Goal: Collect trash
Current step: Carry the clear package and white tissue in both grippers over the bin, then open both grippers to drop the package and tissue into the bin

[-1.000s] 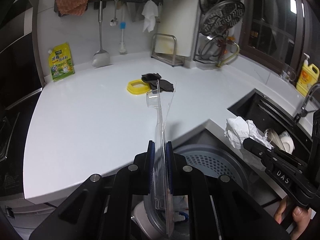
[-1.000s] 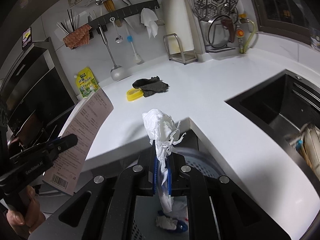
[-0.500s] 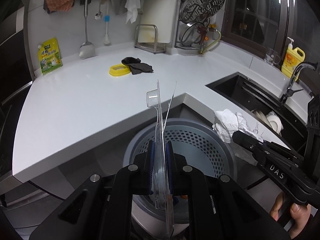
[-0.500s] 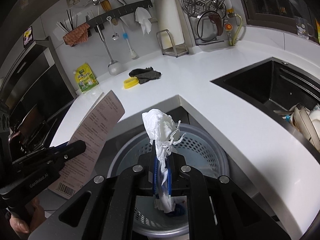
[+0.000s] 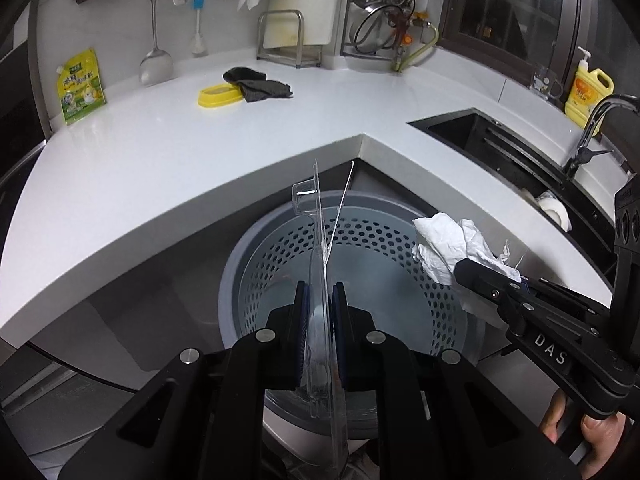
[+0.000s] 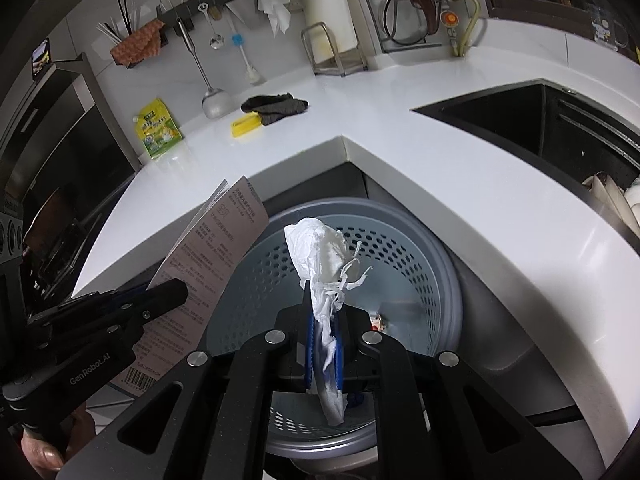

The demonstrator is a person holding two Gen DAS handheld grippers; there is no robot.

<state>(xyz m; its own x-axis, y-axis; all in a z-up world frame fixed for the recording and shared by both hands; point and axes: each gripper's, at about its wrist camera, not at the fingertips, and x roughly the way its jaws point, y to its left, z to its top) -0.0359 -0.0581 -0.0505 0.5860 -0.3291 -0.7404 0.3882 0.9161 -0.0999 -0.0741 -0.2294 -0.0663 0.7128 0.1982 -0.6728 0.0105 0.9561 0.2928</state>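
Clear plastic blister pack (image 5: 320, 264) with its printed card backing is pinched edge-on between the blue pads of the left gripper (image 5: 320, 296), standing up past the fingertips and hanging down behind them. In the right wrist view the same pack shows its card face with text and a barcode, held at the left gripper (image 6: 176, 286) on the left side. Crumpled white tissue (image 6: 320, 252) is pinched in the right gripper (image 6: 322, 320), 1 wad bulging above the fingertips and a twisted tail trailing down between the pads. In the left wrist view that tissue (image 5: 452, 248) sits at the tip of the right gripper (image 5: 460, 270), off to the right.

Directly below and ahead of both grippers is the grey perforated trash bin (image 5: 400, 240), round, open-topped, tucked under the inner corner of the white worktop (image 5: 180, 152). Both held items hang over the bin opening. A small scrap of litter (image 6: 378, 322) lies on the bin floor just right of the right gripper.

Farther ahead on the worktop: a yellow lid (image 5: 220, 95) touching a dark cloth (image 5: 258, 85), and a yellow-green pouch (image 5: 81, 86) leaning on the wall, far left. The black sink (image 5: 500, 144) lies ahead to the right. A person's fingers (image 5: 596, 444) grip the right handle.
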